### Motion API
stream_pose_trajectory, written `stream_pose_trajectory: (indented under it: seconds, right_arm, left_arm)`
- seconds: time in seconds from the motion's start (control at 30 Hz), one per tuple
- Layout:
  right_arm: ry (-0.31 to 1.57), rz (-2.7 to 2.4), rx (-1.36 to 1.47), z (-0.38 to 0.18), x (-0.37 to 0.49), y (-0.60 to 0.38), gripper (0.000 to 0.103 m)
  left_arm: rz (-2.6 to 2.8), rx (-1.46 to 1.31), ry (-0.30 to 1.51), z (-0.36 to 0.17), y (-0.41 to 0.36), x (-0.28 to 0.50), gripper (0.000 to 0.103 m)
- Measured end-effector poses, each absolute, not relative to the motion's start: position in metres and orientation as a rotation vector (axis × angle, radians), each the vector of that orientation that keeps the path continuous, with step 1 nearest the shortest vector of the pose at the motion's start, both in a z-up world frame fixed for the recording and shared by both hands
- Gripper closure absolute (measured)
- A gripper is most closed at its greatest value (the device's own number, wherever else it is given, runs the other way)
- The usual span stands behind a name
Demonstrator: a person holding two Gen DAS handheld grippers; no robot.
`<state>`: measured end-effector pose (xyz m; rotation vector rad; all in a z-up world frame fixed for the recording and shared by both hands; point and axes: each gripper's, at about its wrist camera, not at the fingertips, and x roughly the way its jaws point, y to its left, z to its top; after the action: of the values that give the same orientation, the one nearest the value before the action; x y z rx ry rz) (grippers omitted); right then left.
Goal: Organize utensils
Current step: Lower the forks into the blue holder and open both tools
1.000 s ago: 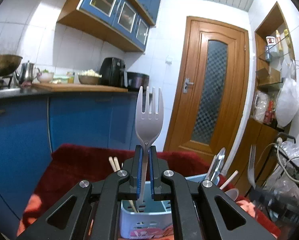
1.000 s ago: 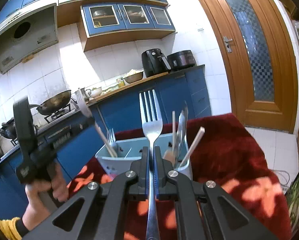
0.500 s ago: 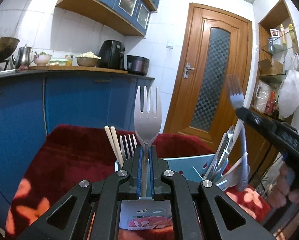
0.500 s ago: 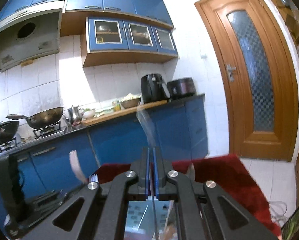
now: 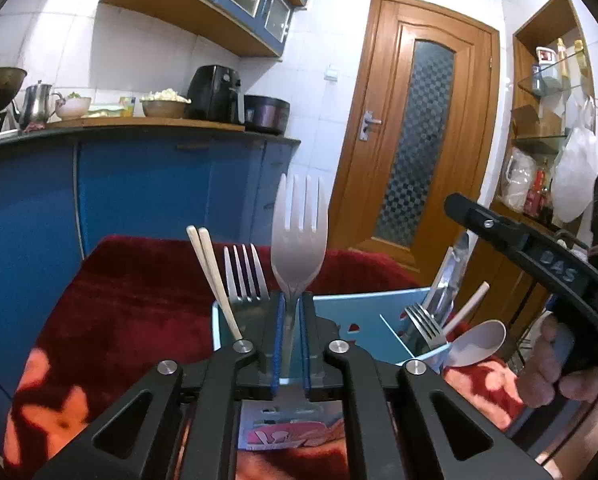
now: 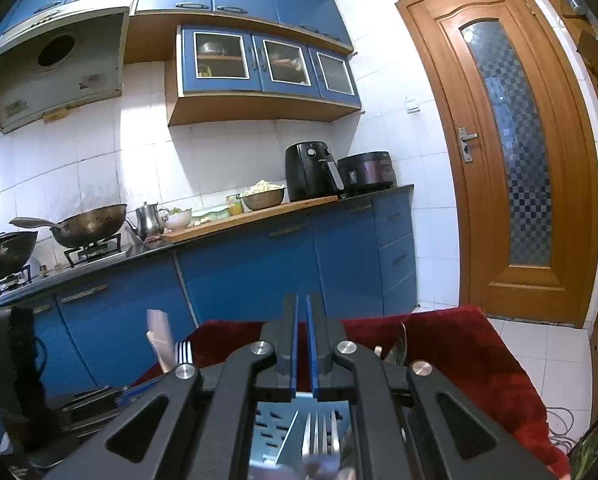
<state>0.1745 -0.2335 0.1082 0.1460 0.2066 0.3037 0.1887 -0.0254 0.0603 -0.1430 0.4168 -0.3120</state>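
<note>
Right tool (image 6: 302,344) no longer holds the metal fork (image 6: 319,440): fork sits tines-up in the caddy's (image 5: 363,308) right end, tool's blue pads slightly parted, empty, above it. Left tool (image 5: 293,328) clamps the white fork (image 5: 299,240) over the caddy's left end; that drop looks next.

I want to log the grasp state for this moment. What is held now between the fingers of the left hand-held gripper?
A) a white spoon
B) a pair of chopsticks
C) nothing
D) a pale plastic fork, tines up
D: in the left wrist view the left hand-held gripper is closed on the neck of the pale fork, whose tines point up above the blue utensil caddy.
</note>
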Motion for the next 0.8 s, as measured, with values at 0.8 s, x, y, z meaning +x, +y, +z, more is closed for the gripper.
stream_pose_trajectory:
  seconds: [0.8]
  right_arm:
    - [0.443, 0.319, 0.097, 0.077, 0.122, -0.238, 0.080]
  left_arm:
    - [-0.242, -0.071, 0.505, 0.057, -0.016, 0.139, 0.047]
